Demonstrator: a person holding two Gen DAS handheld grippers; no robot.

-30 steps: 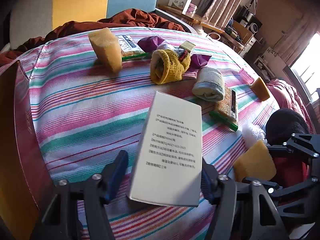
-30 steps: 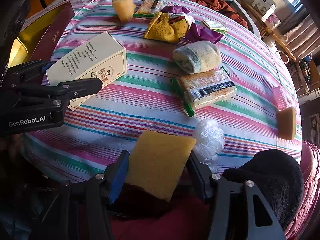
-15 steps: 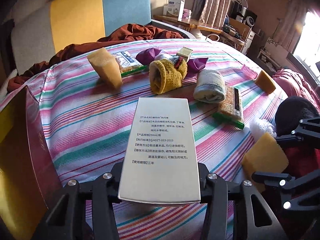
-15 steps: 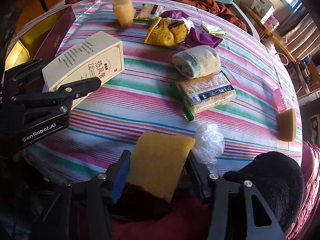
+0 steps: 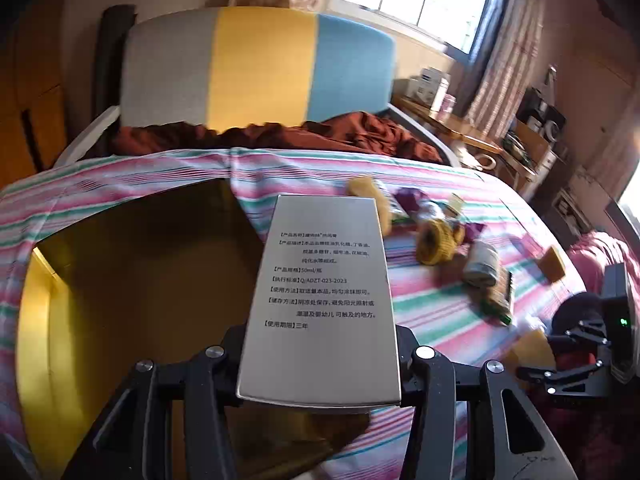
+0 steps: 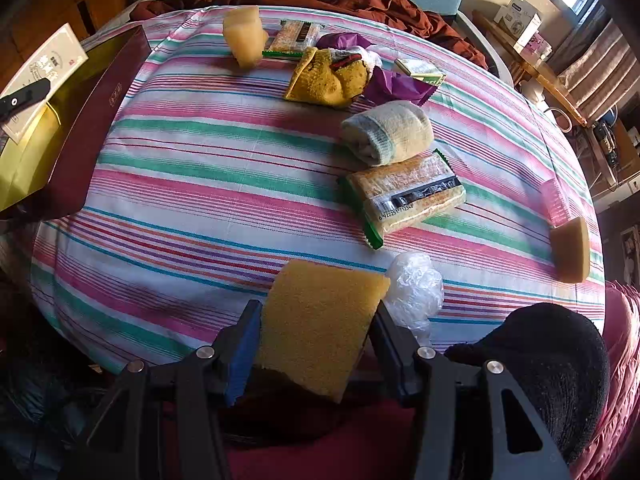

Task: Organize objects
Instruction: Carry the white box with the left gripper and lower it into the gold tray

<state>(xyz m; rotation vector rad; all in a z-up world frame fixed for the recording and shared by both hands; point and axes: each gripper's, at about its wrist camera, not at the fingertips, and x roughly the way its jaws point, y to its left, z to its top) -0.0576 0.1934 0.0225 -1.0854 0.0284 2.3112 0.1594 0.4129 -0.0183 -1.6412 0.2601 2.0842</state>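
Observation:
My left gripper (image 5: 320, 356) is shut on a pale cardboard box (image 5: 324, 300) printed with black text, lifted over the open gold-lined storage box (image 5: 132, 292) at the table's left edge. From the right wrist view the same pale box (image 6: 44, 68) shows above that dark red storage box (image 6: 100, 120). My right gripper (image 6: 312, 344) is shut on a yellow sponge (image 6: 320, 320), held low at the near edge of the striped table (image 6: 208, 184).
On the cloth lie a rolled sock (image 6: 388, 132), a wrapped cracker pack (image 6: 408, 196), a yellow knitted item (image 6: 328, 76), purple wrappers (image 6: 396, 84), two more sponges (image 6: 242, 38) (image 6: 570, 250), crumpled plastic (image 6: 416, 292) and a black cap (image 6: 548, 364). A striped chair (image 5: 256, 68) stands behind.
The left gripper closed on the pale box, lifted it off the cloth and carried it left over the open storage box. The right gripper kept still with its sponge.

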